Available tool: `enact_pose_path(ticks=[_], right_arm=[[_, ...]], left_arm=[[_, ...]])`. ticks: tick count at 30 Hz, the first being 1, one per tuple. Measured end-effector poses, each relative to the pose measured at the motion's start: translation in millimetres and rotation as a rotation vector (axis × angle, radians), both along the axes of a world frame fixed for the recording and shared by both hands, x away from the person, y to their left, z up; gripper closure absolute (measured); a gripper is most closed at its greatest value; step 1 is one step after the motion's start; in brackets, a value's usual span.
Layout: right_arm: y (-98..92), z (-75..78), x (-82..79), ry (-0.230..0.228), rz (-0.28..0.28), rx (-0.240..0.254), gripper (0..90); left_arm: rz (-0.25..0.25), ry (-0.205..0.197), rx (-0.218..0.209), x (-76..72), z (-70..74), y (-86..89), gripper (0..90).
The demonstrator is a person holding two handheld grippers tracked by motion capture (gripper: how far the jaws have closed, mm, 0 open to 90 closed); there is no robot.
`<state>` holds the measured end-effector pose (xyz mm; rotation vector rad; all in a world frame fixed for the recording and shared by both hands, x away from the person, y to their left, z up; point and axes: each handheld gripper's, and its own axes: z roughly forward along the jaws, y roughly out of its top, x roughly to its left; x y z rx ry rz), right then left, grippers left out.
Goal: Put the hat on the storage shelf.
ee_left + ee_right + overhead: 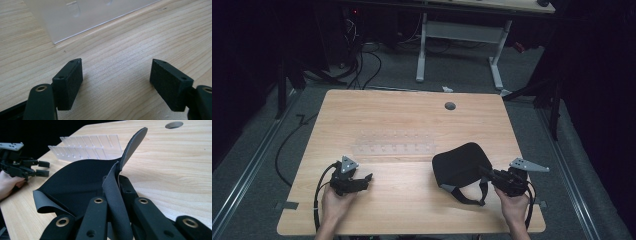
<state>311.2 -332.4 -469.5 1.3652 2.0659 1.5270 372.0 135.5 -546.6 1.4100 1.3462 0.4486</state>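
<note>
A black fabric eye mask (pixel 458 167) with a grey strap lies on the wooden table (pixel 412 112), right of centre. My right gripper (pixel 486 173) is shut on the mask's right edge. In the right gripper view the fabric (pixel 77 180) folds up between the jaws of that gripper (pixel 115 182). My left gripper (pixel 367 179) rests low over the table at the front left, open, with nothing between its fingers. In the left gripper view its pads (pixel 68 83) stand wide apart over bare wood.
A clear plastic rack (pixel 394 145) with several slots lies across the table's middle, just beyond both grippers; its near corner (pixel 82 17) is in front of the left gripper. A round cable hole (pixel 450 106) is at the back. Desk legs and cables stand on the floor behind.
</note>
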Motion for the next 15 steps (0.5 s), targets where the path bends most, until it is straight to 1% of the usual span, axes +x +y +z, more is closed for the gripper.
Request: enact_pose_path(ticks=[3,8,12,15], right_arm=[[-0.5,4.5,-1.2,-0.003,-0.004,0.005,85.9],[0.9,10.3,-2.8,-0.008,-0.004,0.008,85.9],[3.8,12.7,-3.5,-0.008,0.001,0.014,85.9],[5.8,13.0,-3.0,-0.006,0.007,0.017,85.9]], left_arm=[[-0.006,-0.002,0.001,-1.3,1.2,-0.6,26.8],[-0.021,-0.023,-0.015,-6.6,6.6,-4.1,27.0],[-0.05,-0.048,-0.003,-14.2,12.2,-9.0,27.1],[-0.076,-0.066,-0.012,-18.9,18.7,-14.3,27.3]])
